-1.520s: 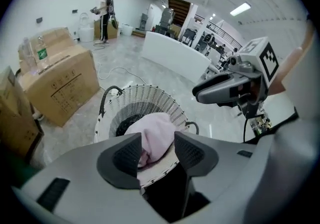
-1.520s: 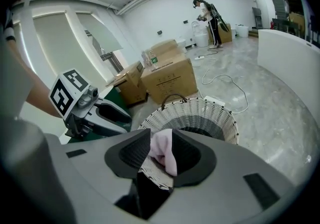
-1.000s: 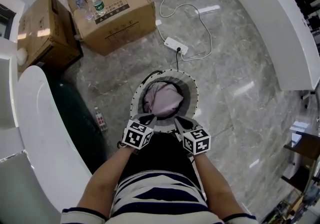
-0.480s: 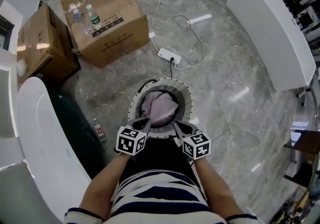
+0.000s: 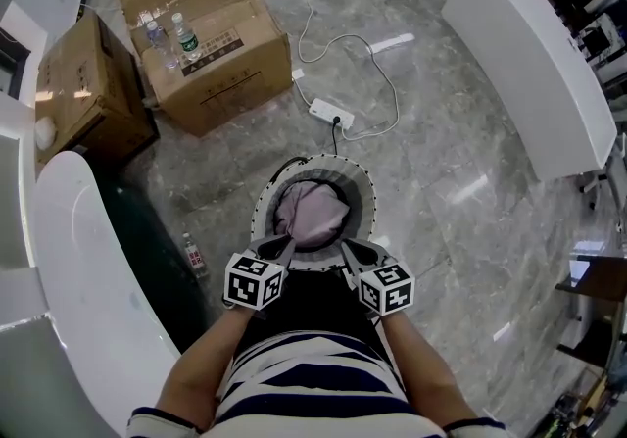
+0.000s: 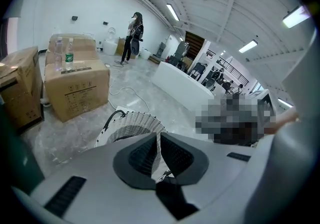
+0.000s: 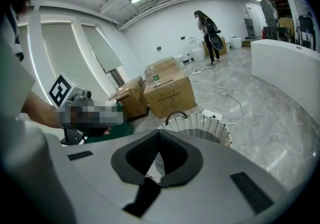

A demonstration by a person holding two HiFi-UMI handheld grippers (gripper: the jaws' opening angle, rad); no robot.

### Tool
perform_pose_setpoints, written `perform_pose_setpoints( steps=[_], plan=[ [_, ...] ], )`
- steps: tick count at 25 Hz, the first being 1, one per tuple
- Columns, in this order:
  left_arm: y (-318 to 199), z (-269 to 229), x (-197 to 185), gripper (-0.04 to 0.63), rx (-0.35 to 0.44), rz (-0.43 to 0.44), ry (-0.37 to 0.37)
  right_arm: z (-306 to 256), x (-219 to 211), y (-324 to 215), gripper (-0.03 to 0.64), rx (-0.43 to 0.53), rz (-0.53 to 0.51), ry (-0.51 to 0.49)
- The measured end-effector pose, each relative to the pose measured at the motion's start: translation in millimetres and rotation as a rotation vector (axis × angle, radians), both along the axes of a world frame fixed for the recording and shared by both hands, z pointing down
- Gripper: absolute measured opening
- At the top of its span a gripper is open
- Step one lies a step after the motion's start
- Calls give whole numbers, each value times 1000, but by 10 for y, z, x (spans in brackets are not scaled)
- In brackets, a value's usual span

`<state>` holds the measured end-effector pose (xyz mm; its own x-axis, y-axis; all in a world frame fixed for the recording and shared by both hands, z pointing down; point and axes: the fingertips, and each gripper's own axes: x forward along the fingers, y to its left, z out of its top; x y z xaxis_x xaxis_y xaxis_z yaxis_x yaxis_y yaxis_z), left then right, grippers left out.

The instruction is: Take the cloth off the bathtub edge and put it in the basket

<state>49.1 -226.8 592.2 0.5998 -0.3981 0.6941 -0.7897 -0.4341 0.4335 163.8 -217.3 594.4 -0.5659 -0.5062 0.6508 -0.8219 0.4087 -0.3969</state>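
Evidently the left hand-held gripper (image 5: pixel 281 246) and right hand-held gripper (image 5: pixel 355 252) are both pressed together, empty (cloth (image 5: pixel 313 212) lies in basket (image 5: pixel 369 193)).

head view looks steeply down; both gripper views look level from close, sharing the basket (image 5: pixel 364 193).

No legible text, printed panel on the cardboard box (image 5: pixel 220 54) too small to read, green label on a bottle (image 5: pixel 184 38) likewise, square black-and-white marker patterns on the cubes of left gripper (image 5: pixel 280 248) and right gripper (image 5: pixel 355 252).

Grey marble floor (image 5: pixel 470 181) with basket (image 5: pixel 367 201), 2 cardboard boxes (image 5: pixel 211 44), power strip (image 5: pixel 331 114), bottle (image 5: pixel 192 254)
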Motion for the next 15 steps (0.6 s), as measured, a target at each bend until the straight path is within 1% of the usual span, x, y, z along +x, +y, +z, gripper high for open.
perform_pose_setpoints(
  steps=[5, 15],
  plan=[
    [44, -18, 18, 37, -6, -12, 27, 5, 0, 35, 26, -4, 3, -2],
    [140, 27, -34, 37, -36, -20, 36, 37, -8, 90, 26, -21, 29, -7]
  ],
)
